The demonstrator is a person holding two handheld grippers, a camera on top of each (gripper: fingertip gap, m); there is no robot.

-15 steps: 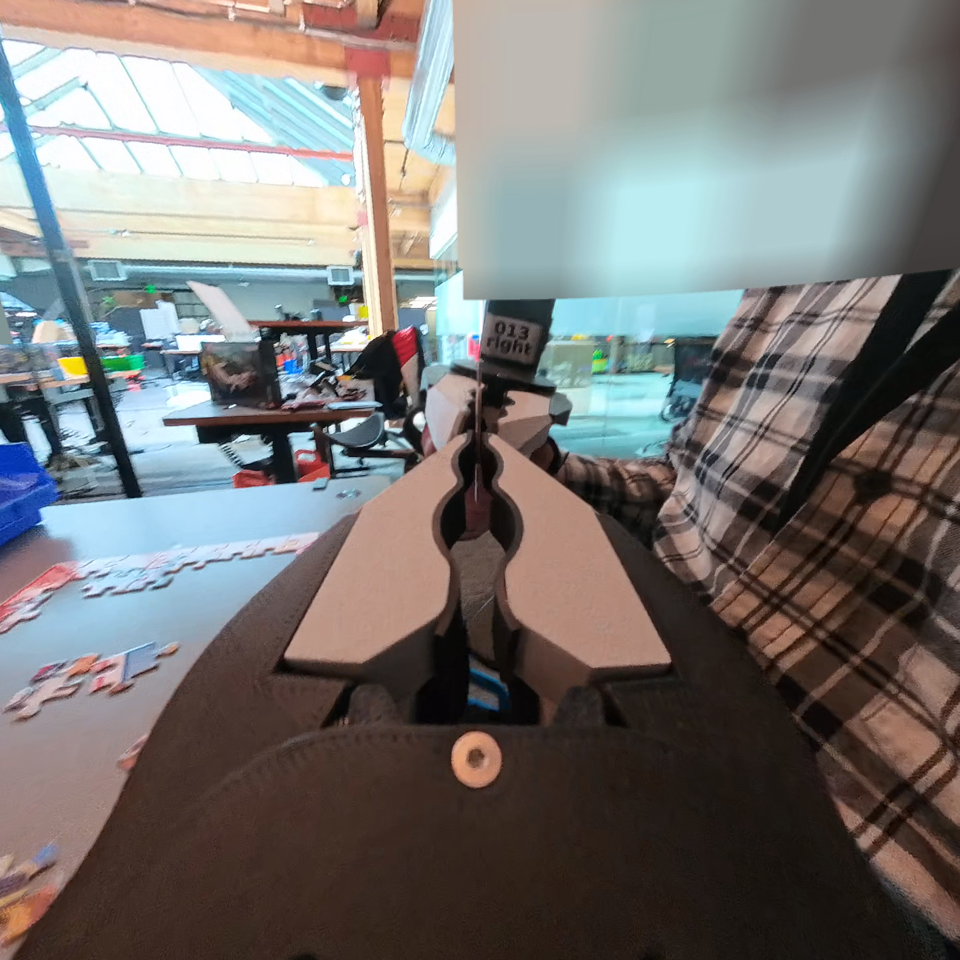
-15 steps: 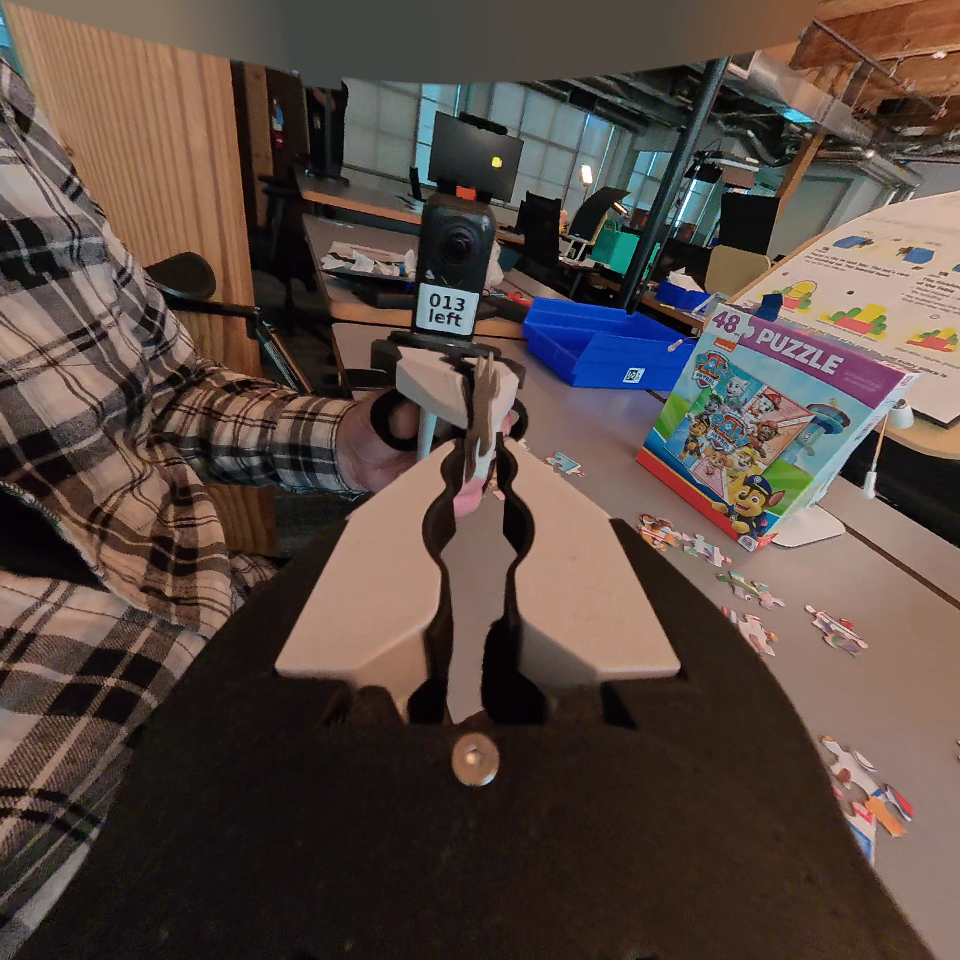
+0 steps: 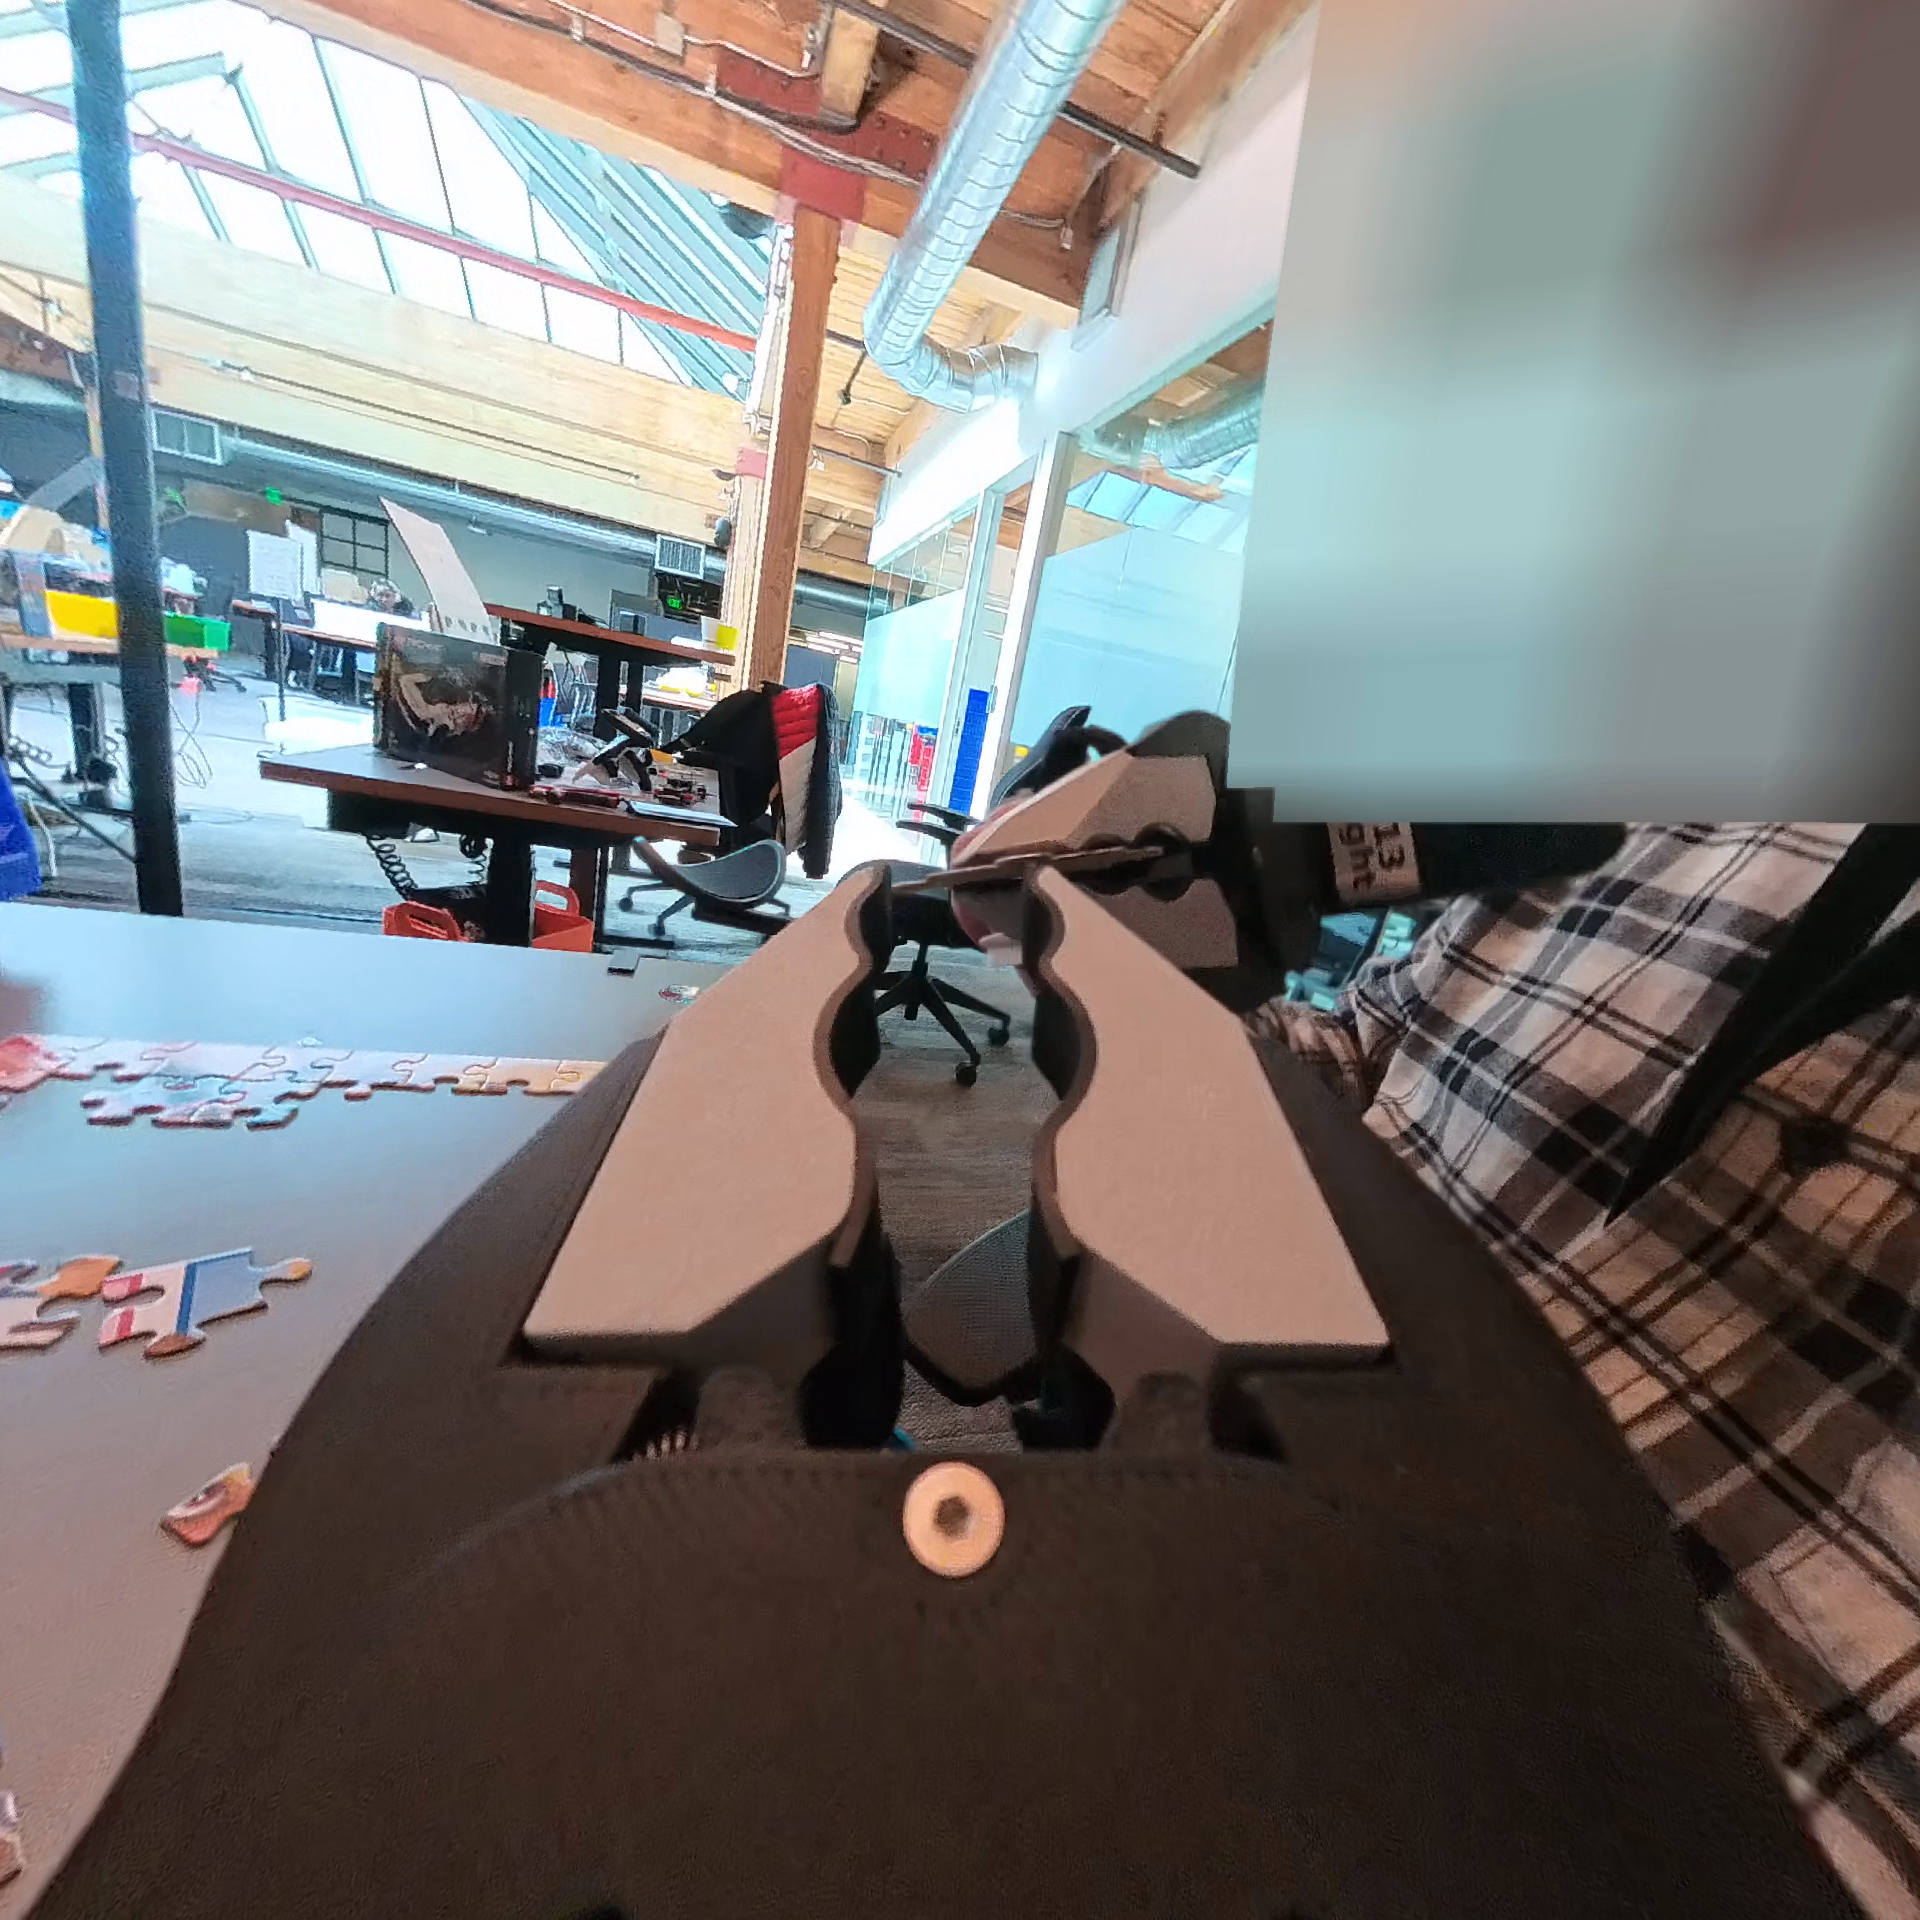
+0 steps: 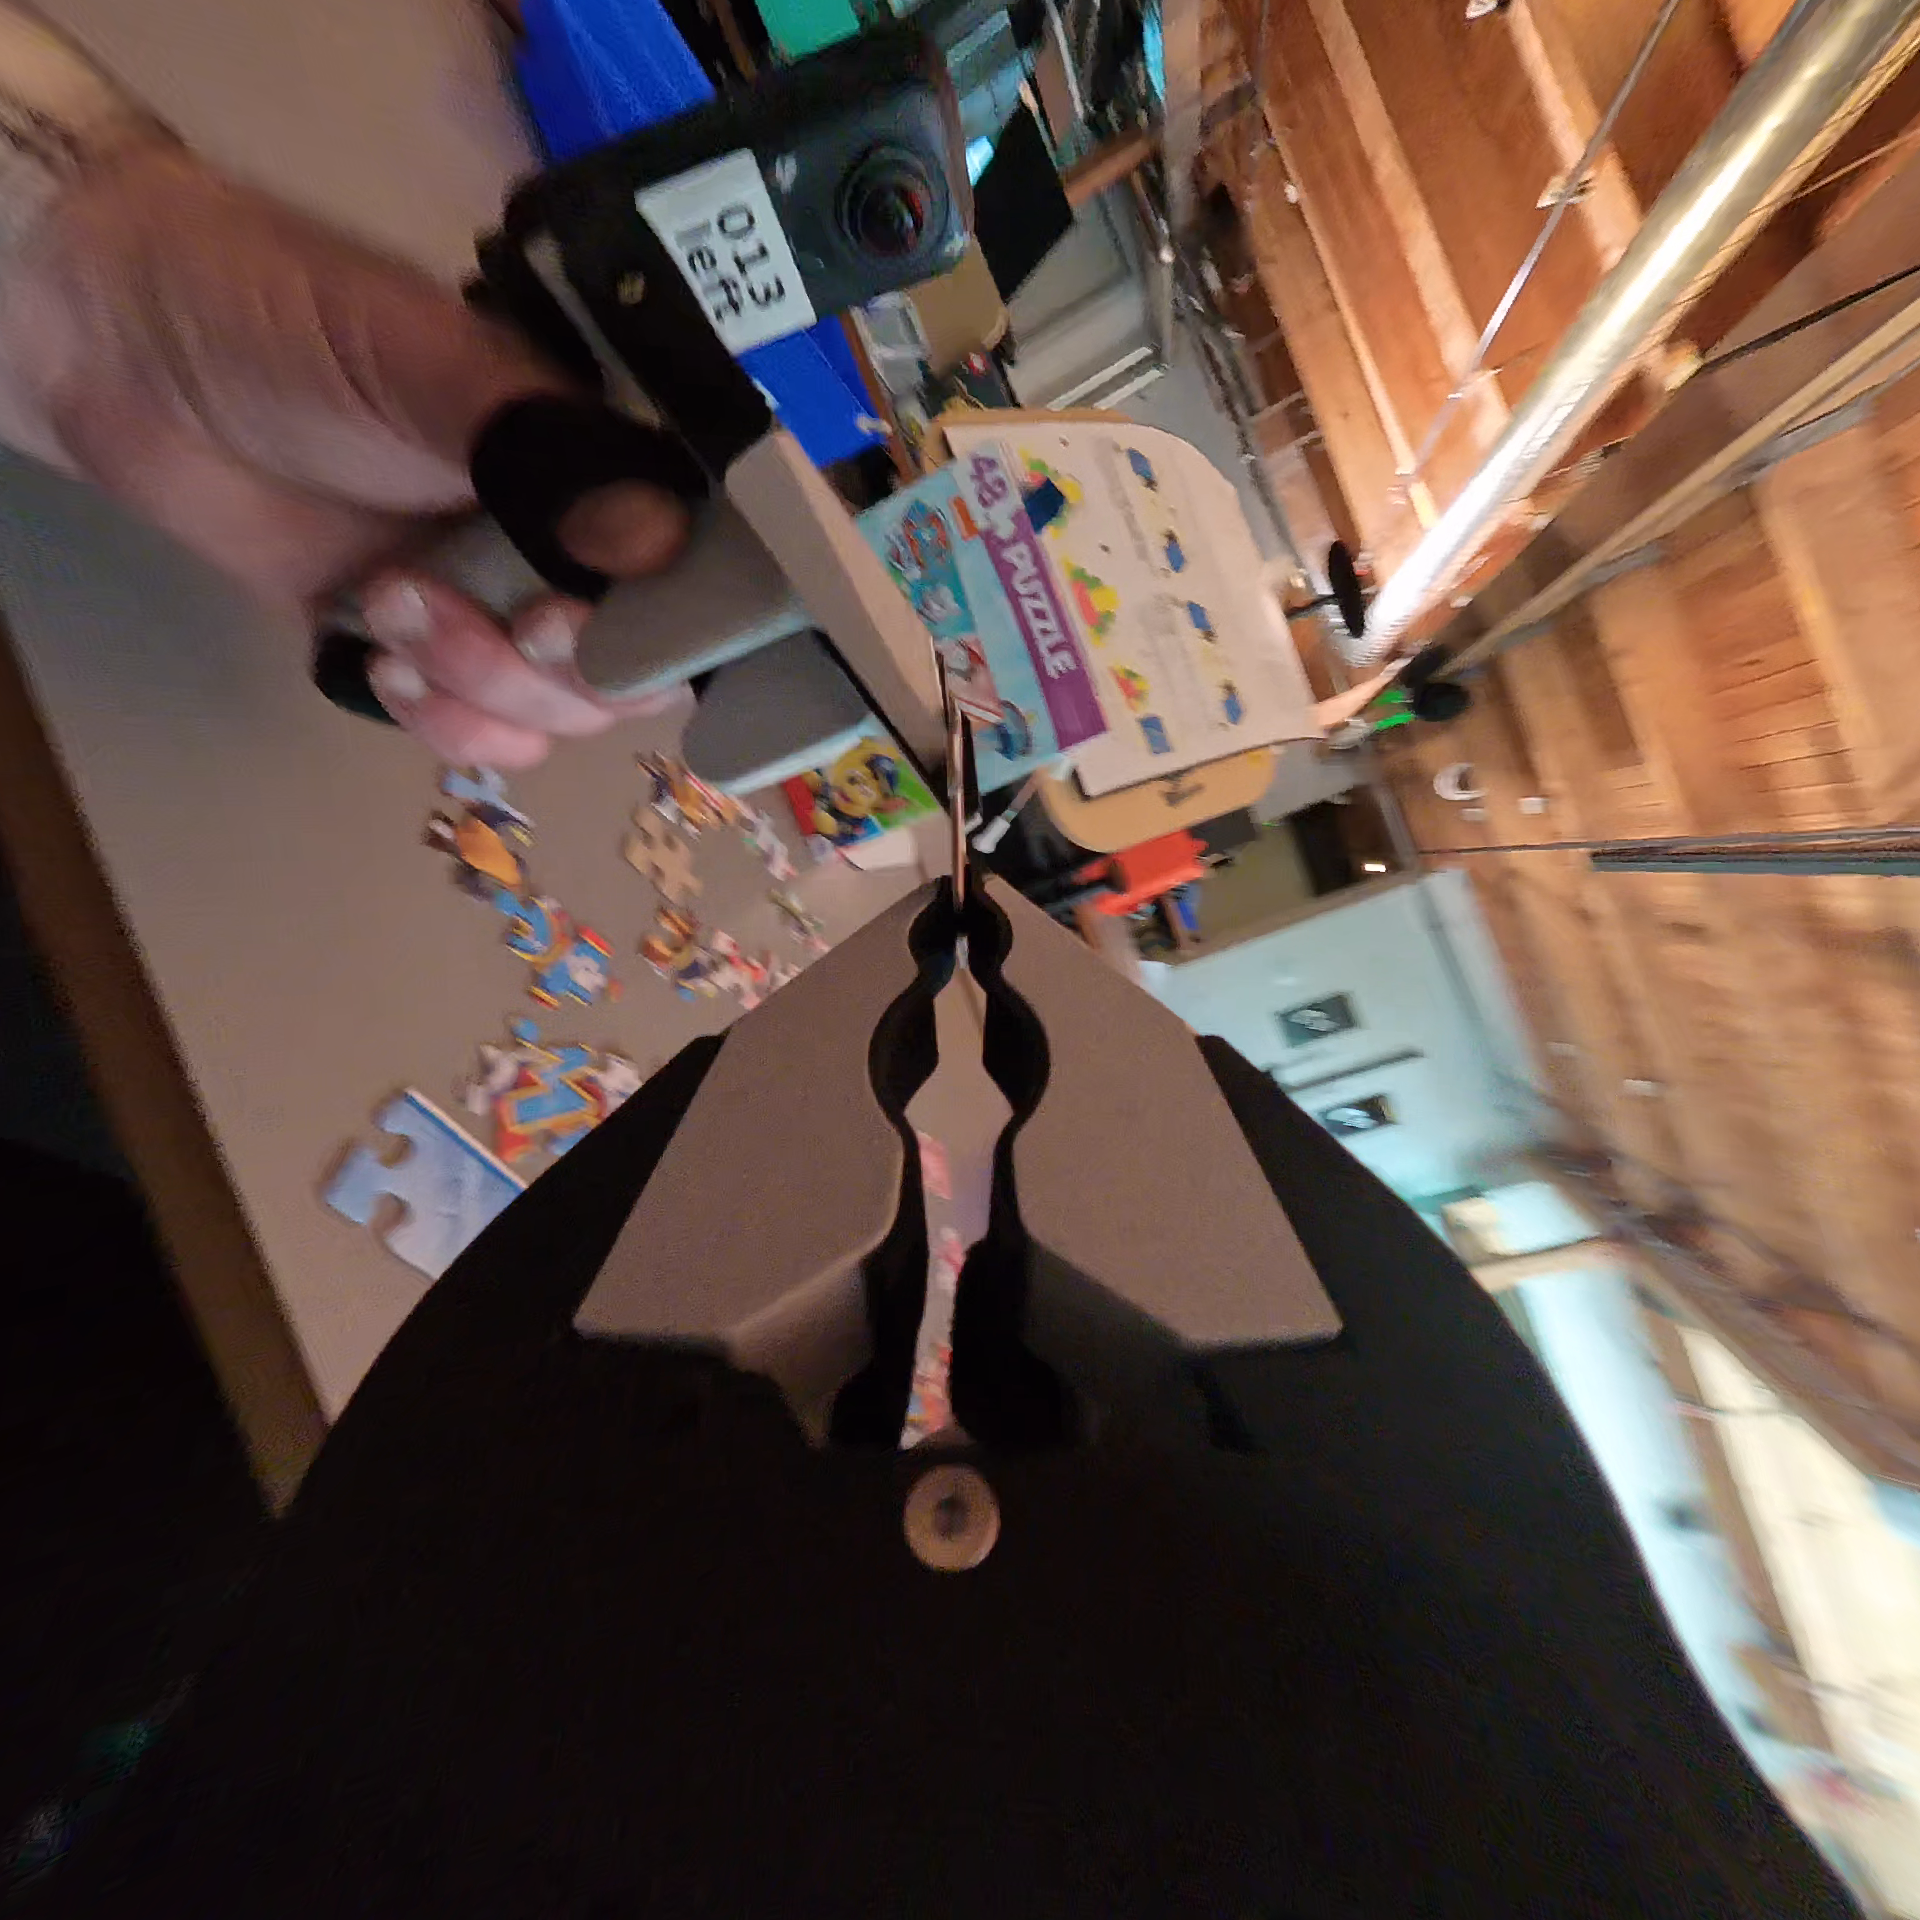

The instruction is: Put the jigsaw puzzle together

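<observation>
My right gripper point(image 4: 961, 906) is rolled on its side and shut on a puzzle piece point(image 4: 957, 790), which shows edge-on past its tips. My left gripper point(image 3: 961, 894) is open, with its tips on either side of that piece point(image 3: 935, 879), which the right gripper point(image 3: 1081, 862) holds out to it. In the right wrist view a hand holds the left gripper point(image 4: 790, 665) close in front. A joined strip of puzzle point(image 3: 312, 1070) and loose pieces point(image 3: 177, 1304) lie on the grey table point(image 3: 312, 956). More loose pieces point(image 4: 561, 956) lie below the puzzle box point(image 4: 987, 613).
A person's plaid shirt point(image 3: 1558, 1143) fills the right of the left wrist view. A blue bin point(image 4: 613, 62) and a white picture board point(image 4: 1164, 582) stand beyond the box. An office chair point(image 3: 925, 935) stands past the table edge. Both grippers' tips are close together, under 4 cm apart.
My left gripper has opened and let go of the piece. My right gripper has shut on it and rolled about a quarter turn. The left gripper has tilted upward.
</observation>
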